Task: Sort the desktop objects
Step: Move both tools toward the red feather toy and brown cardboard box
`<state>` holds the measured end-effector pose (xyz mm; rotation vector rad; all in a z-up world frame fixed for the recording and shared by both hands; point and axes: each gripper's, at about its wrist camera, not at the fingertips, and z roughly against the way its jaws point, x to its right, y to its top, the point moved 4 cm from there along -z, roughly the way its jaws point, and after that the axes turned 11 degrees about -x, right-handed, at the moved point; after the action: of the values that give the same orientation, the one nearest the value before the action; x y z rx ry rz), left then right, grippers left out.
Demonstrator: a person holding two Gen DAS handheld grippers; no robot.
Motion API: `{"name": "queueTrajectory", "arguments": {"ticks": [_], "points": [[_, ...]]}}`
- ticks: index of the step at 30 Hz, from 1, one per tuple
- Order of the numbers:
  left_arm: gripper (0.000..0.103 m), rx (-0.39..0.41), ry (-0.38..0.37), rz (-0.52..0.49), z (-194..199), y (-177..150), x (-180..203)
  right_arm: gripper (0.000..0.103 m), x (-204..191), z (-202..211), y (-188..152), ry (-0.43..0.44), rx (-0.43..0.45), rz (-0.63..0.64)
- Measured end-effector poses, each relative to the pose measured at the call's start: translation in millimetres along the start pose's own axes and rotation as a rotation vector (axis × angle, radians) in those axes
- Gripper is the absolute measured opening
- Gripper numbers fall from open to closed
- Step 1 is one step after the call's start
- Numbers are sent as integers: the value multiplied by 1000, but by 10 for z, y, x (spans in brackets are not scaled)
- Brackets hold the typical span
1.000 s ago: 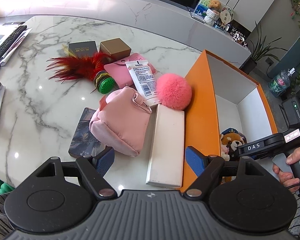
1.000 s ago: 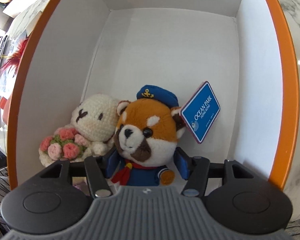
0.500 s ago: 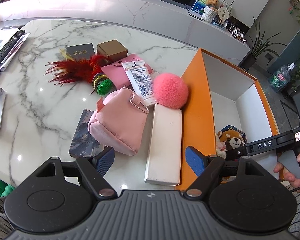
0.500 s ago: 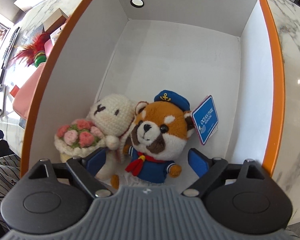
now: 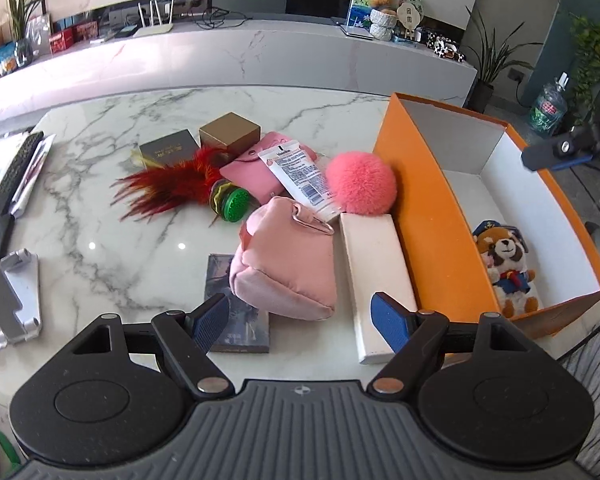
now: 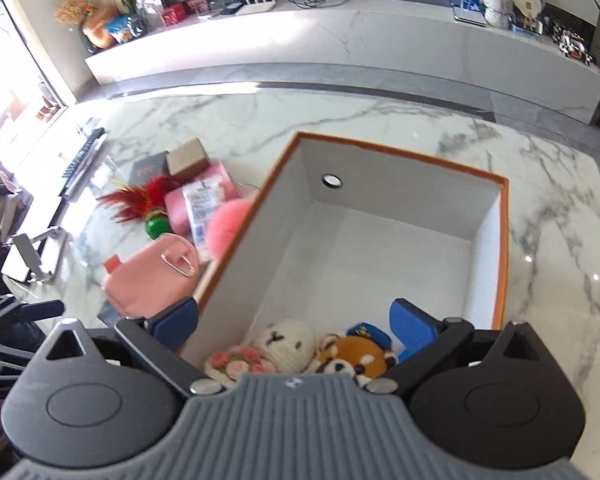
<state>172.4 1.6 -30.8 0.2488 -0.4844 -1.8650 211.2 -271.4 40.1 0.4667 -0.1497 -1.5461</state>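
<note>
An orange box (image 5: pixel 428 216) (image 6: pixel 504 240) with white inside stands on the marble table. A red panda plush (image 5: pixel 508 264) (image 6: pixel 360 356) and a cream bear with a flower bouquet (image 6: pixel 284 340) sit in its near corner. My right gripper (image 6: pixel 296 320) is open and empty, raised above them. My left gripper (image 5: pixel 300 320) is open and empty over the near table edge, with a pink pouch (image 5: pixel 288 264) and a white flat box (image 5: pixel 380 268) just ahead. Behind lie a pink pompom (image 5: pixel 360 184), a lotion tube (image 5: pixel 300 176) and a red feather toy (image 5: pixel 172 188).
A gold box (image 5: pixel 230 132), a dark box (image 5: pixel 168 148) and a pink wallet (image 5: pixel 252 168) sit further back. A dark booklet (image 5: pixel 236 320) lies under the pouch. A white stand (image 5: pixel 12 288) and a remote (image 5: pixel 16 168) are at the left. The right handle (image 5: pixel 568 148) hangs over the box.
My right gripper has opened, let go of the red panda plush and lifted up and back out of the box. My left gripper has risen a little.
</note>
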Motion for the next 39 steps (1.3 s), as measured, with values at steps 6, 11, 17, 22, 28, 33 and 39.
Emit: {"name": "queueTrajectory", "arguments": {"ticks": [6,11,17,22,28,33,39], "points": [[92,63,106,-231,-251,29,265,102,-247,21,73,101,15,-23],[92,37,221,-358,-490,105,482,102,-193,-44,-90,243,6,-111],[92,-28,352,-401,-703,323,512,102,-179,-136,-394,262,-48,-87],[93,-89,415,-506,-883,419,581,102,-202,-117,-605,341,5,-74],[93,-201,408,-471,-1033,572,531,102,-98,-257,-724,447,-30,-119],[93,-208,385,-394,-887,624,416,102,-44,-332,-713,465,-55,-110],[93,-166,230,-140,-466,590,-262,102,-35,-127,-374,414,-55,-54]]}}
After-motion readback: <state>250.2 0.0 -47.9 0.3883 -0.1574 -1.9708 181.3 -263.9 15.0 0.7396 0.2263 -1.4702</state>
